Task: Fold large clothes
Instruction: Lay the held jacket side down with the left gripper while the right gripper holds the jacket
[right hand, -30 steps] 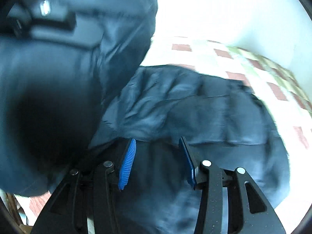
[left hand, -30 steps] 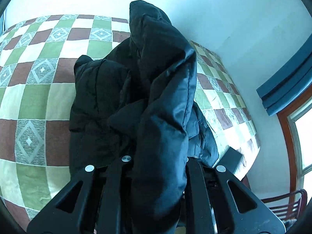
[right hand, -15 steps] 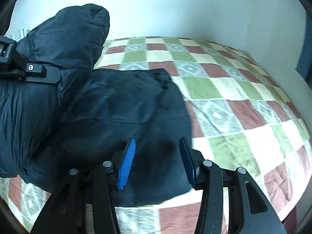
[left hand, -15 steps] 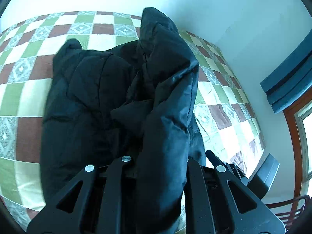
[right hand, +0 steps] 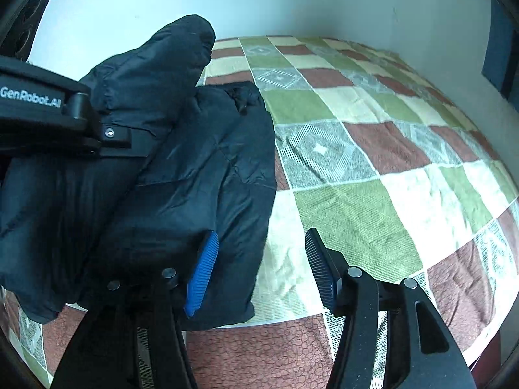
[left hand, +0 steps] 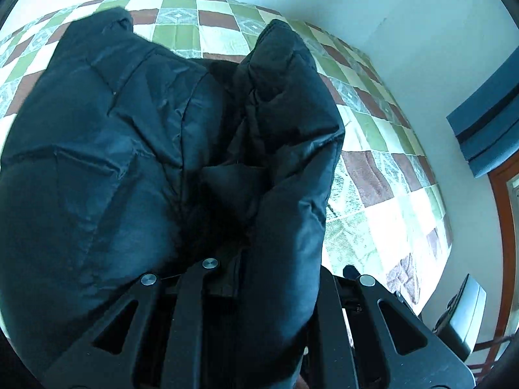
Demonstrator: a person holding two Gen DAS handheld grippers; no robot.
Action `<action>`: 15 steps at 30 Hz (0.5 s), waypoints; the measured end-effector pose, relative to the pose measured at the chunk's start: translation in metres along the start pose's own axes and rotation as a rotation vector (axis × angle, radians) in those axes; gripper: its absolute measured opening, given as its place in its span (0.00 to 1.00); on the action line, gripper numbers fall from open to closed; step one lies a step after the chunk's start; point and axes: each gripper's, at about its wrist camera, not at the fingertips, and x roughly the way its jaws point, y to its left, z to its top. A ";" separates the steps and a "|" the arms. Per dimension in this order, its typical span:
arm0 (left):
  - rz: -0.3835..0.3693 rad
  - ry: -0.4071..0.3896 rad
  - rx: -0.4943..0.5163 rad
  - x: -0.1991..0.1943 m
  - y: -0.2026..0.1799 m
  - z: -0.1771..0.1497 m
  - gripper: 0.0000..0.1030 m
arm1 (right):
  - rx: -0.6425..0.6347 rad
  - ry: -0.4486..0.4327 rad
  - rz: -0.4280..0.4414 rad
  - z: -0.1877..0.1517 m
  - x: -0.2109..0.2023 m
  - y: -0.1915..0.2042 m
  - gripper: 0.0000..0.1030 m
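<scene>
Clamping jacket fold: left gripper, angled down | right gripper just widened, empty

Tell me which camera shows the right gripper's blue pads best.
The right wrist view: both blue pads of the right gripper show, spread apart, nothing between them, beside the black jacket. The left wrist view shows none of them.

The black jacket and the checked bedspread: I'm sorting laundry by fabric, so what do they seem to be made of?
The black jacket looks like a padded synthetic shell, probably nylon or polyester: it has a faint sheen, stitched quilt lines and puffy folds. The checked bedspread looks like matte woven cloth, possibly a cotton blend, with textured diamond patterns woven into some squares. Neither fibre can be confirmed by sight.
</scene>
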 end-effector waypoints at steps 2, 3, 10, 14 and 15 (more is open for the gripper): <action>0.026 -0.005 0.018 0.009 -0.004 -0.005 0.13 | 0.006 0.008 0.004 -0.003 0.001 0.000 0.55; 0.039 -0.009 0.031 0.012 -0.006 -0.007 0.13 | 0.008 0.011 0.006 -0.005 0.001 -0.001 0.55; 0.040 -0.013 0.019 0.013 -0.006 -0.009 0.13 | 0.020 0.020 0.004 -0.007 0.001 -0.008 0.55; 0.049 -0.018 0.027 0.012 -0.004 -0.009 0.13 | 0.017 0.020 -0.009 -0.008 0.000 -0.010 0.55; 0.050 -0.020 0.027 0.012 -0.004 -0.009 0.13 | 0.018 0.021 -0.012 -0.009 -0.001 -0.011 0.55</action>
